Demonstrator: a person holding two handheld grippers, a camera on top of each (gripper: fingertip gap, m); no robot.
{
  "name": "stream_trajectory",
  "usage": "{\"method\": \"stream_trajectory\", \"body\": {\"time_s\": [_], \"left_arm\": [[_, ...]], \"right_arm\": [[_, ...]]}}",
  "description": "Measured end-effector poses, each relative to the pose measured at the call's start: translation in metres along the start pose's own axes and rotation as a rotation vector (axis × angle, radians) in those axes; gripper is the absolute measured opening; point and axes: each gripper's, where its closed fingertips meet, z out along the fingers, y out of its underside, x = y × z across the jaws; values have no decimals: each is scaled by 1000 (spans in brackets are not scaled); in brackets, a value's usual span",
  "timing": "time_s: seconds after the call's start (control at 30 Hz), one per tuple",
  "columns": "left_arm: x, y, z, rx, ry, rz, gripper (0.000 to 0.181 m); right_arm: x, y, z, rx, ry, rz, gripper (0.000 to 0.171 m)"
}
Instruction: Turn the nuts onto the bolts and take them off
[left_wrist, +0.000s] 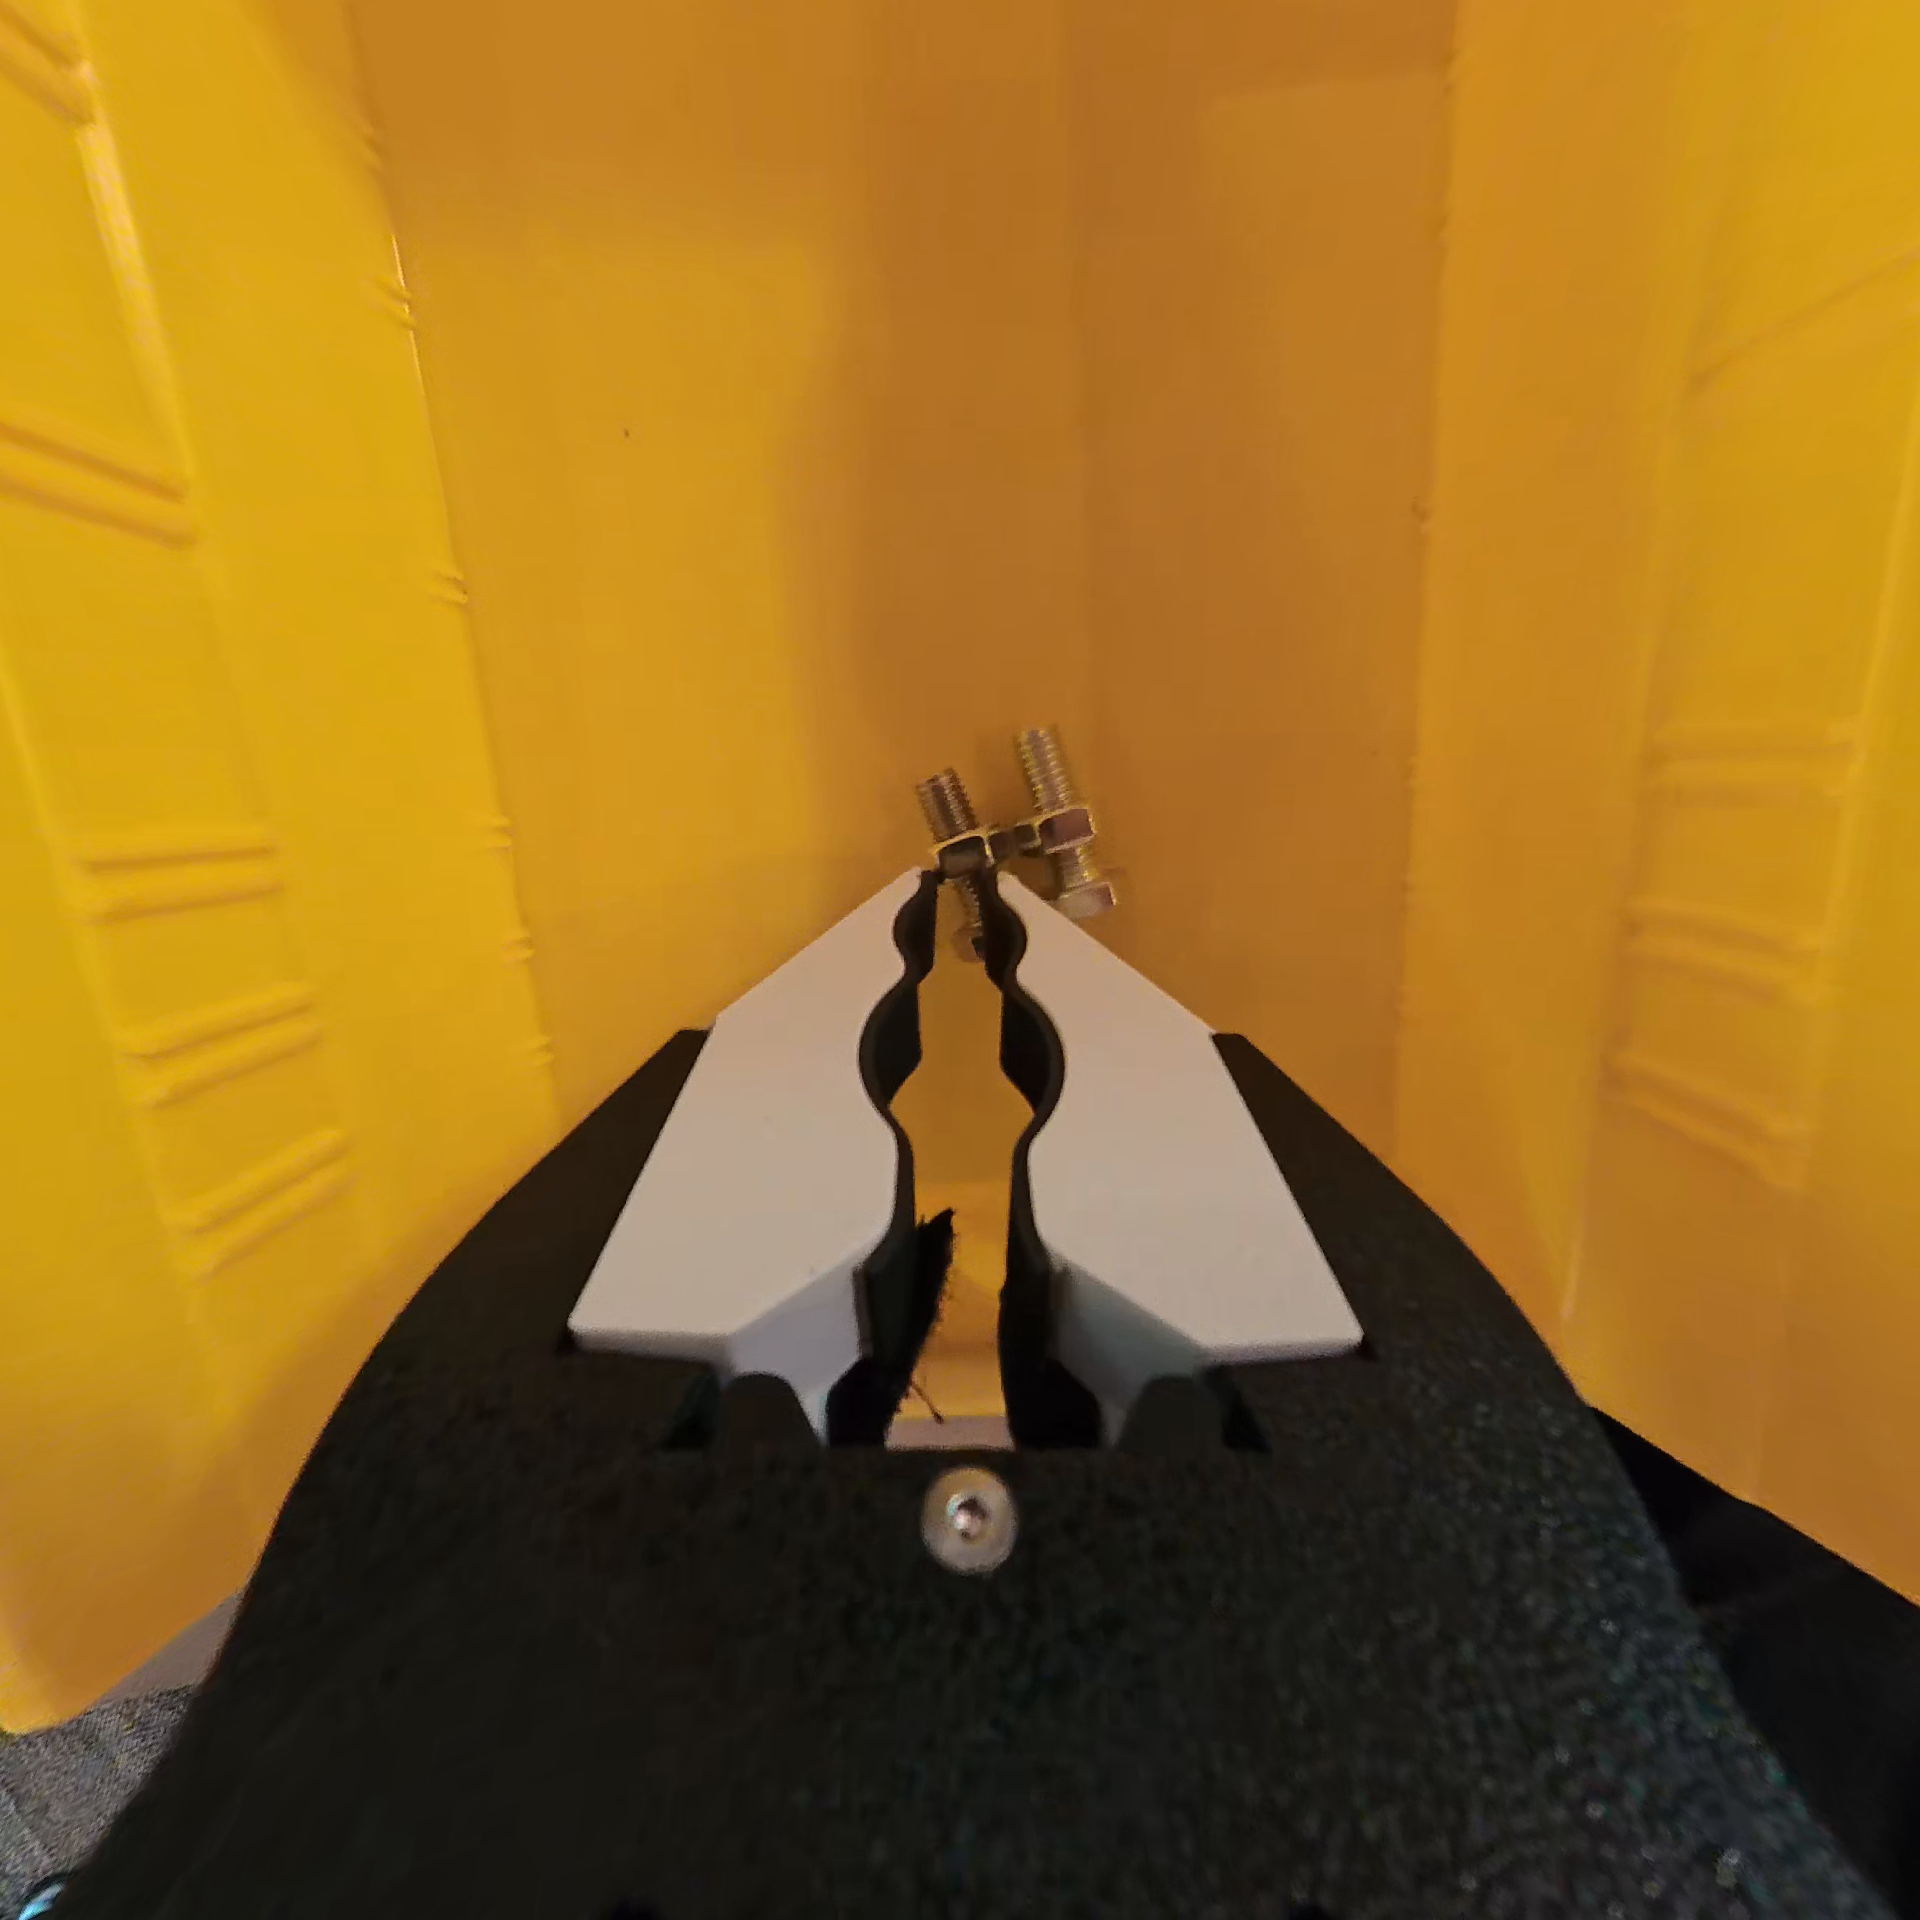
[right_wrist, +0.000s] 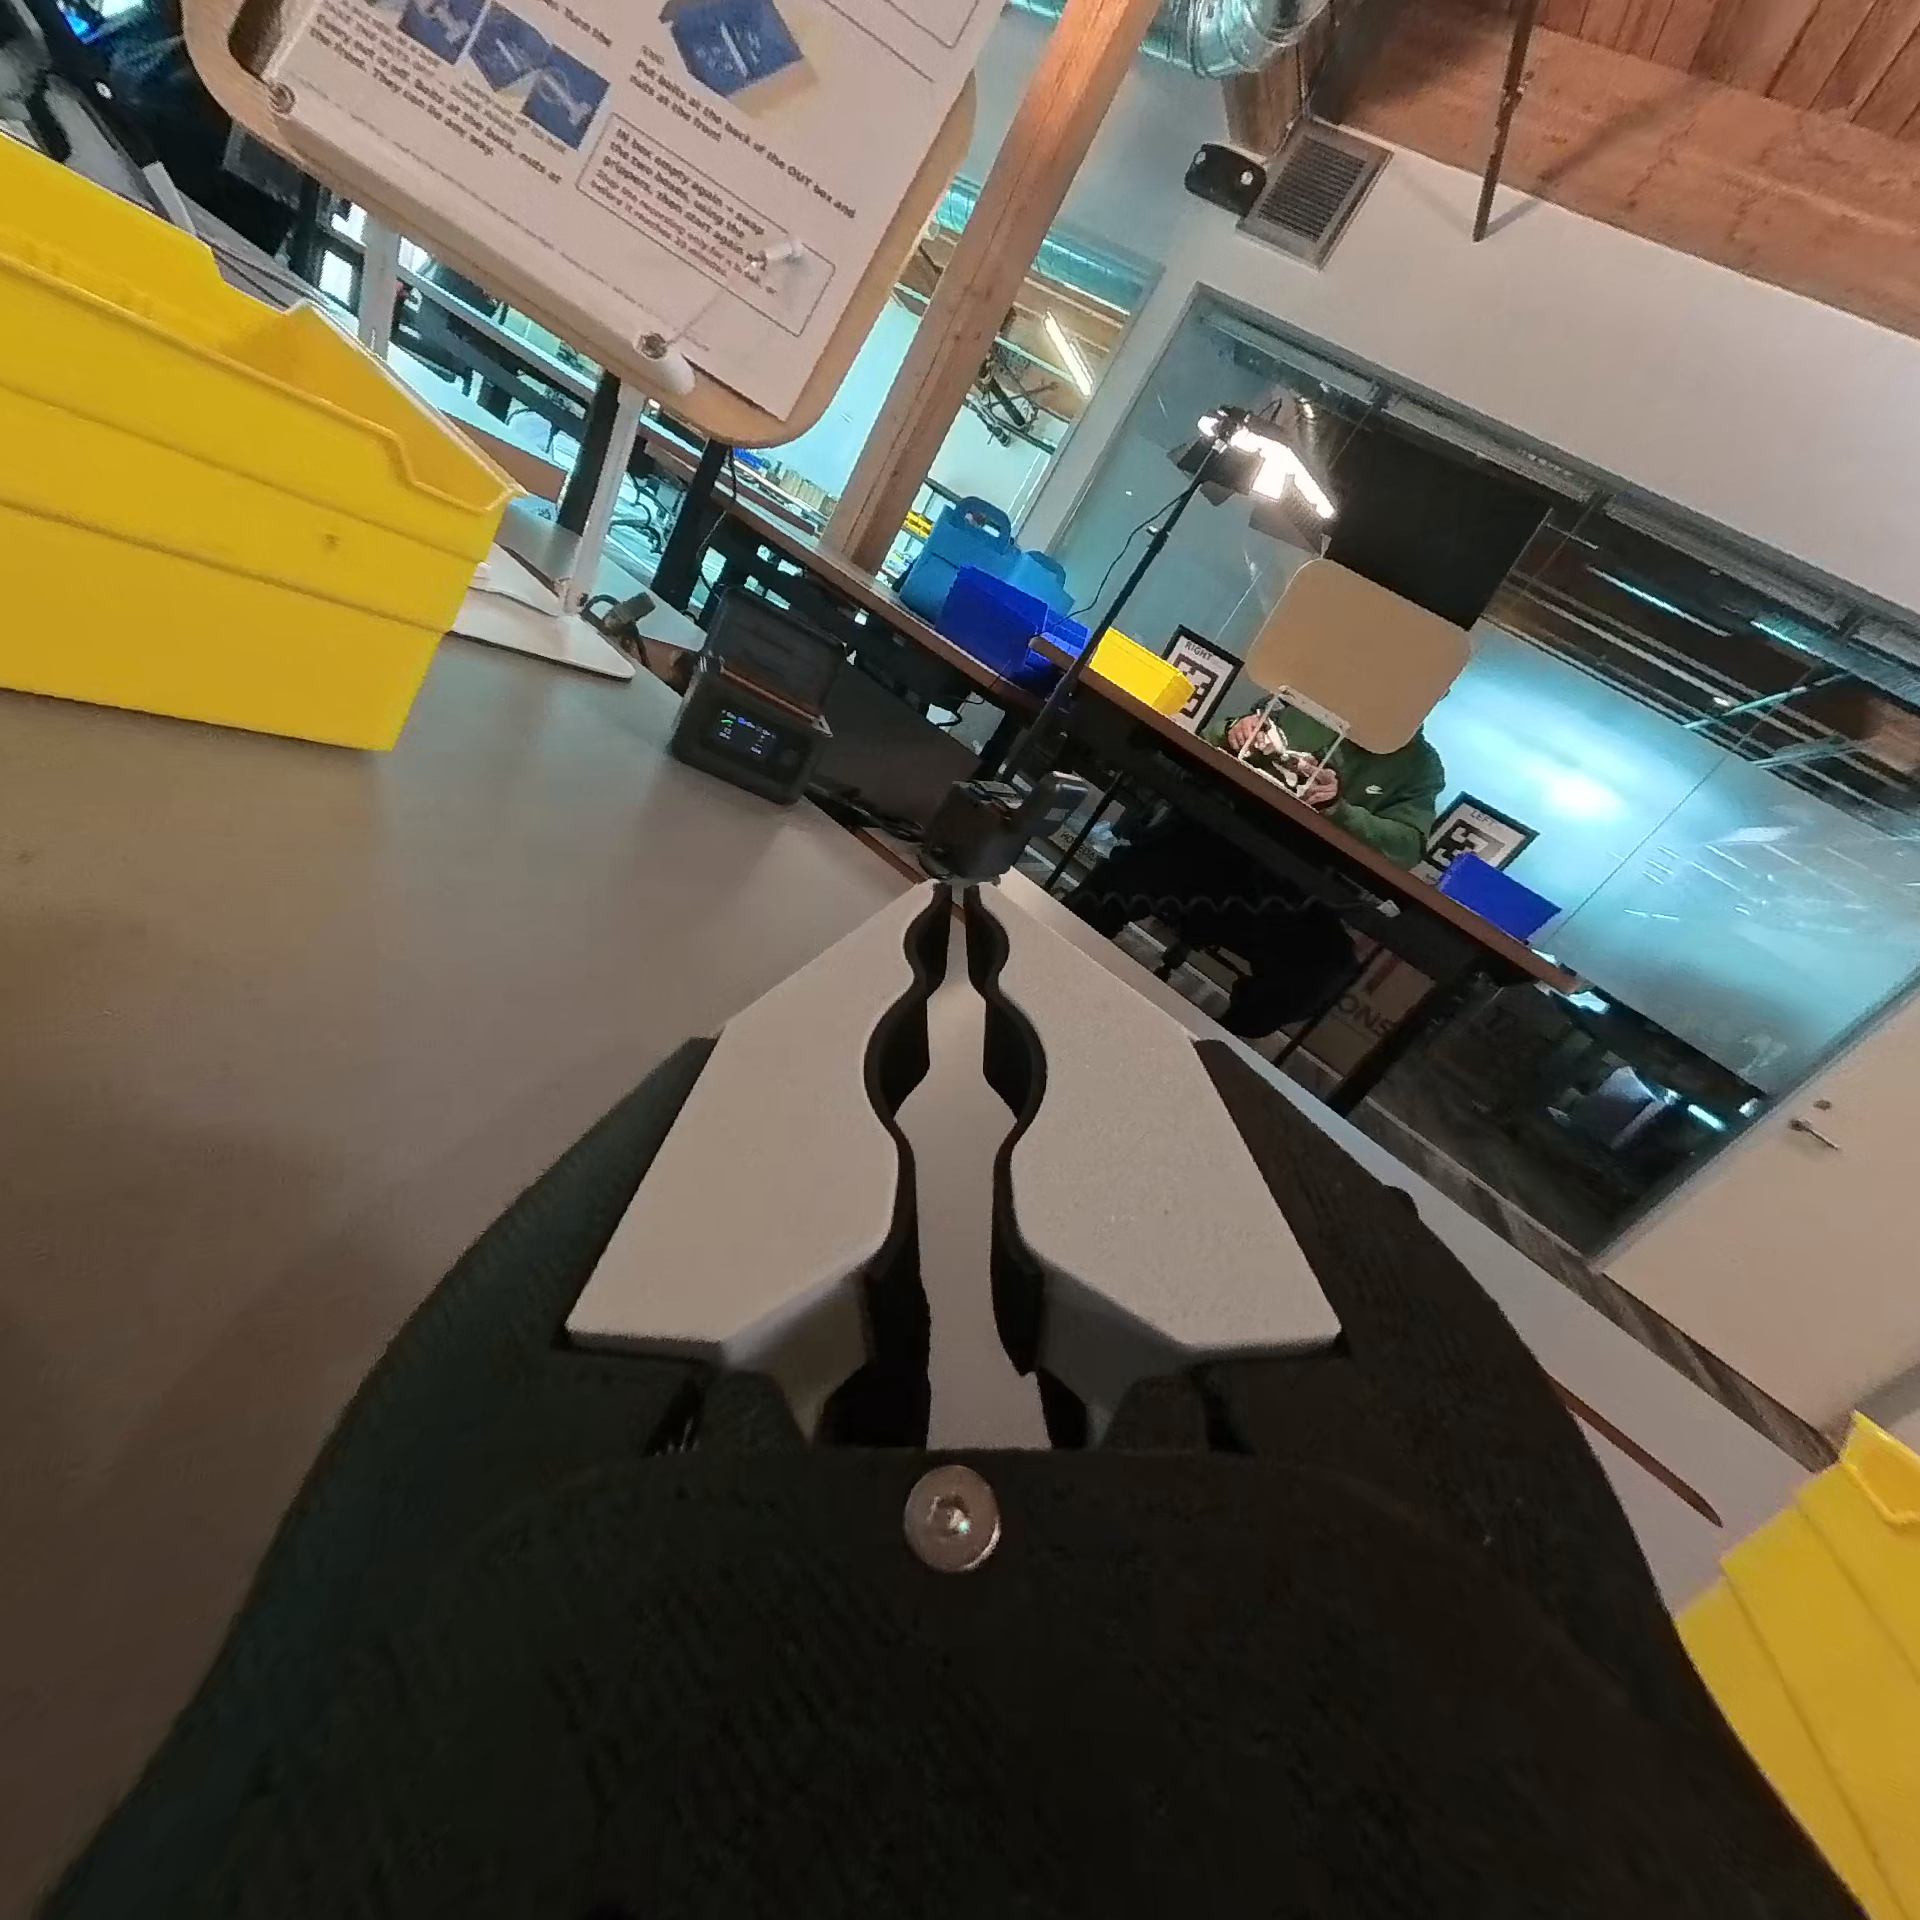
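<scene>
**A:** What does the left wrist view show?

**B:** The left claw (left_wrist: 961, 878) reaches into a yellow bin (left_wrist: 1195, 468), whose walls fill the view on every side. Its two white fingers (left_wrist: 790, 1091) are drawn in until only a narrow gap is left at the tips, and they pinch a small metal bolt (left_wrist: 954, 831) there. A square nut (left_wrist: 961, 850) sits on the bolt's thread right at the fingertips, and the threaded end sticks up past it.

**A:** Is there anything else in the bin?

**B:** Yes. A second bolt (left_wrist: 1051, 805) with its own square nut (left_wrist: 1062, 829) stands just beside the first, on its right, near the back wall. The two nuts look as if they touch, though I cannot be sure.

**A:** And the right wrist view?

**B:** The right claw (right_wrist: 961, 885) is held above a grey surface (right_wrist: 312, 987), tilted. Its fingers (right_wrist: 790, 1122) are nearly together at the tips. Something tiny and metallic shows between the tips, but it is too small to name, so I cannot tell whether the claw holds anything.

**A:** What lies around it?

**B:** A yellow bin (right_wrist: 208, 540) stands on the surface at the left, and the corner of another yellow bin (right_wrist: 1818, 1662) shows at the lower right. An instruction board (right_wrist: 623, 156) on a white stand rises behind the left one. A small black device (right_wrist: 753, 727) with a lit screen sits farther back. Beyond, a person in a green top (right_wrist: 1382, 800) sits at another table with blue boxes (right_wrist: 987, 592) on it.
</scene>
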Motion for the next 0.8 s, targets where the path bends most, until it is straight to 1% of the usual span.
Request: {"method": "stream_trajectory", "body": {"time_s": [0.1,0.33,0.37,0.53,0.8], "left_arm": [[0,0,0,2,5,-4,7],[-2,-1,0,10,1,-16,13],[0,-2,1,13,10,-15,16],[3,-8,-3,39,-1,8,14],[-2,1,6,-20,-20,-7,18]], "right_arm": [[-1,0,0,-1,-4,-8,1],[-4,0,1,-4,-13,-24,1],[-4,0,1,-5,-14,-26,1],[-6,0,1,-6,-20,-35,1],[-9,0,1,-7,-30,-51,1]]}}
